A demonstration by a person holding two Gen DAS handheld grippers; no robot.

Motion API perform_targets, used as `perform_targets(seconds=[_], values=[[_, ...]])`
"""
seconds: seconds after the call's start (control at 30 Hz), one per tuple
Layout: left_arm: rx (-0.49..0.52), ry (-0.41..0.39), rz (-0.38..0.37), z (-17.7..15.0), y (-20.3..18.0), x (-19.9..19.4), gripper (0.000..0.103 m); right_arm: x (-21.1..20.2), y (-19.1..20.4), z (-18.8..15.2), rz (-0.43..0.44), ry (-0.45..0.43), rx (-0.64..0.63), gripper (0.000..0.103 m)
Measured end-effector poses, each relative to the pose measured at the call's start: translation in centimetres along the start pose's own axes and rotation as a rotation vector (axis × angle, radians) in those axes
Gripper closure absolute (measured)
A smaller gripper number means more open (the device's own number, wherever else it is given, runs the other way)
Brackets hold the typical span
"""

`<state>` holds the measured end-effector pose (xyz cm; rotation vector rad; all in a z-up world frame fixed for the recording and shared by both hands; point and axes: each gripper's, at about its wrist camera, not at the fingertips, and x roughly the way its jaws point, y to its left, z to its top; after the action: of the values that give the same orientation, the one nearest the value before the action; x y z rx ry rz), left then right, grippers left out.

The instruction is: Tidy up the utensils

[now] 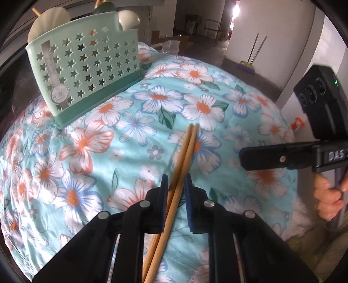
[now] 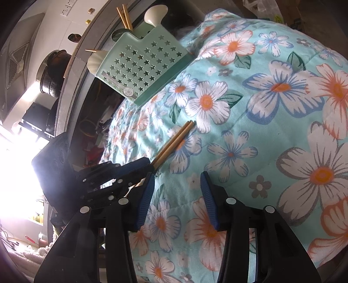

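Observation:
A pair of wooden chopsticks (image 1: 184,152) lies along the floral cloth (image 1: 91,139), and my left gripper (image 1: 176,176) is shut on the pair near its middle. In the right wrist view the same chopsticks (image 2: 176,139) stick out of the left gripper (image 2: 150,162) towards a mint-green holder (image 2: 141,71) with star-shaped holes. That holder (image 1: 87,71) stands at the cloth's far left and holds white spoons (image 1: 52,19) and more chopsticks (image 2: 125,16). My right gripper (image 2: 177,174) hovers open over the cloth with nothing between its pads, and shows as right gripper (image 1: 244,155) beside the pair.
A hand (image 1: 328,196) holds the right gripper's handle at the right edge. Broom handles (image 1: 254,50) lean on the far wall. Dark pots (image 2: 52,74) and clutter lie past the cloth's left edge. The cloth (image 2: 271,135) spreads wide to the right.

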<state>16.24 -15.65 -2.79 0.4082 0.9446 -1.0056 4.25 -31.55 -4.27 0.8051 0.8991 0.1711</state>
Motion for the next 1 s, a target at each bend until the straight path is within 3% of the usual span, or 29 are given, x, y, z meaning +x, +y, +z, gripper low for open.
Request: perform_targets(seconds=[0.13, 0.37, 0.5, 0.83, 1.0], values=[[0.010, -0.013, 0.036, 0.0, 0.2, -0.5, 0.089, 0.0, -0.1, -0.1, 0.000, 0.002, 0.003, 0.060], [0.079, 0.048, 0.043, -0.2, -0.9, 0.6, 0.088, -0.2, -0.2, -0.2, 0.005, 0.001, 0.004, 0.060], [0.136, 0.067, 0.100, -0.4, -2.0, 1.2, 0.087, -0.3, -0.3, -0.2, 0.008, 0.000, 0.006, 0.060], [0.093, 0.047, 0.118, -0.2, -1.2, 1.2, 0.088, -0.4, -0.3, -0.3, 0.015, -0.003, 0.008, 0.061], [-0.058, 0.012, 0.130, 0.1, 1.0, 0.5, 0.090, -0.7, -0.4, -0.3, 0.023, -0.005, 0.011, 0.062]])
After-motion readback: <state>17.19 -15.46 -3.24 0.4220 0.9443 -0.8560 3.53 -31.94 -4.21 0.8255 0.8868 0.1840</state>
